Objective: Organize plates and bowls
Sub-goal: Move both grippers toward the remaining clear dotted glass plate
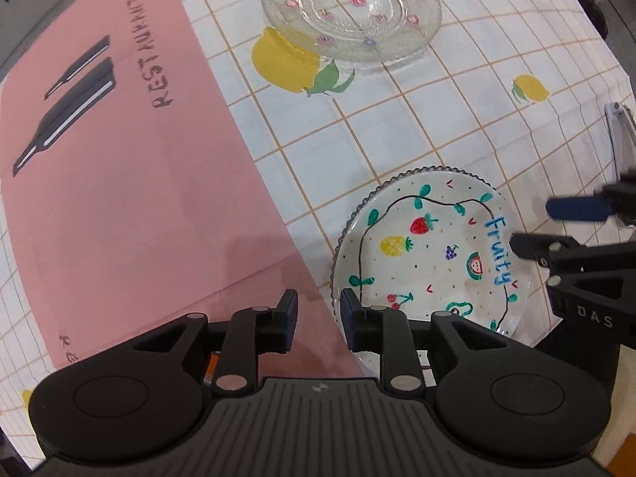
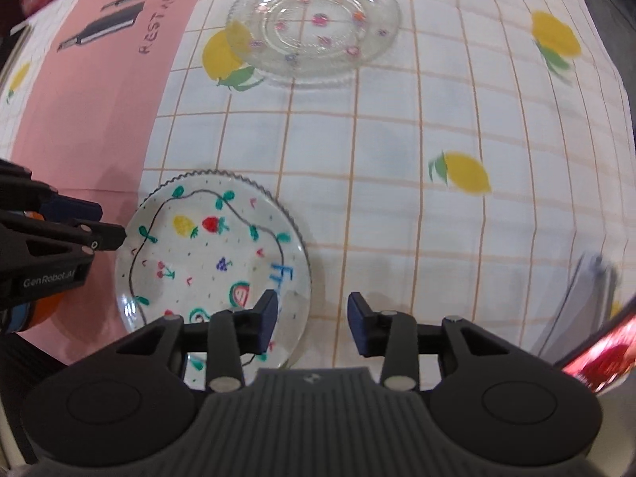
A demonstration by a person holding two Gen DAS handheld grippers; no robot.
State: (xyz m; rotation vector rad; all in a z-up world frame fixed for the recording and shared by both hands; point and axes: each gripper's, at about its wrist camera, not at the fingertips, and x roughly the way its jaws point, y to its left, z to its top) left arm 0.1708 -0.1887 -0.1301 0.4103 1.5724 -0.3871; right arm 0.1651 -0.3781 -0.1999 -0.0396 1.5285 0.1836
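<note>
A white plate painted with fruits and the word "Fruity" (image 1: 429, 254) (image 2: 206, 258) lies flat, half on the pink placemat (image 1: 119, 159) and half on the tablecloth. My left gripper (image 1: 320, 314) hangs open over the plate's left rim, with only the mat showing in its gap. My right gripper (image 2: 312, 322) is open at the opposite side, the plate's right rim lying between its fingers untouched. Each gripper also shows at the edge of the other's view: the right gripper (image 1: 550, 226) and the left gripper (image 2: 99, 222). A clear glass plate with flower dots (image 1: 349, 12) (image 2: 314, 20) sits farther back.
A white checked tablecloth with lemon prints (image 2: 437, 119) covers the table. The pink placemat (image 2: 91, 99) carries a knife print and the word "RESTAURANT". A grey-white object (image 1: 618, 131) lies at the right edge, and something red (image 2: 596, 361) blurs at the lower right.
</note>
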